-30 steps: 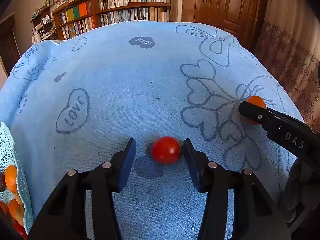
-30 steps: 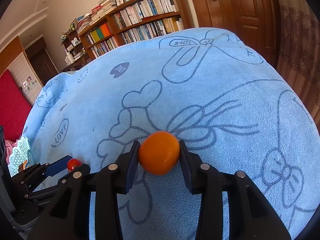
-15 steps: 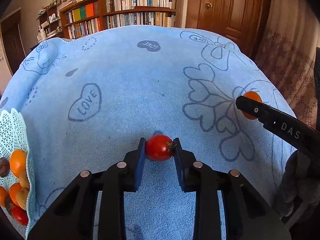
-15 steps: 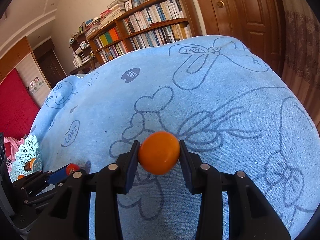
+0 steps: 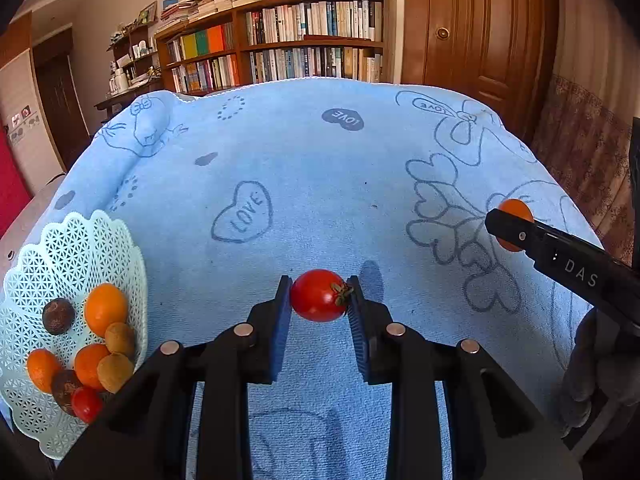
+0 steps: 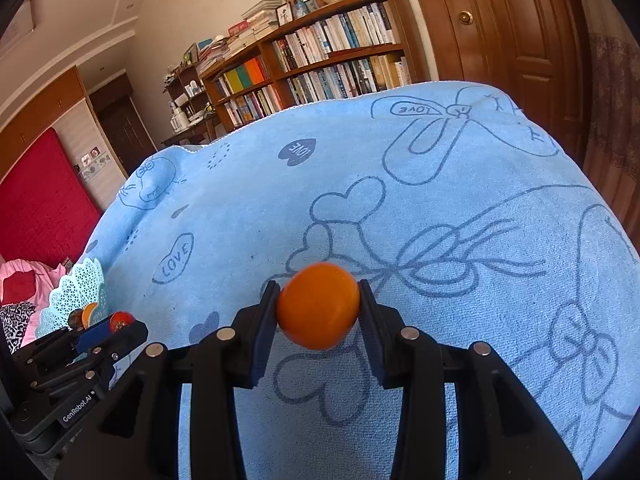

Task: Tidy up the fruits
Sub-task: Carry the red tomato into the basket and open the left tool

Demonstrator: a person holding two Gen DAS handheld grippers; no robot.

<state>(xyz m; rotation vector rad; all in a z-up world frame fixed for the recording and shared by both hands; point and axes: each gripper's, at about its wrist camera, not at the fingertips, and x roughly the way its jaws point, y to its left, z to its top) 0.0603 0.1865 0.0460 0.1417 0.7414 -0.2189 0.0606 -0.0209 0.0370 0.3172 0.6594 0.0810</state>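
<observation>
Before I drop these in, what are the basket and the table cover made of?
The basket looks like moulded plastic, pale mint, matte: a rigid open lattice with a scalloped rim. The cover looks like terry or microfibre towelling, light blue: a fuzzy looped nap with printed hearts and "LOVE". The exact fibre can't be told.

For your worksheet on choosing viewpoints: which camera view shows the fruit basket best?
The left wrist view: the basket lies open, its fruit countable. In the right wrist view the basket is small at the edge, partly behind the left gripper.
</observation>
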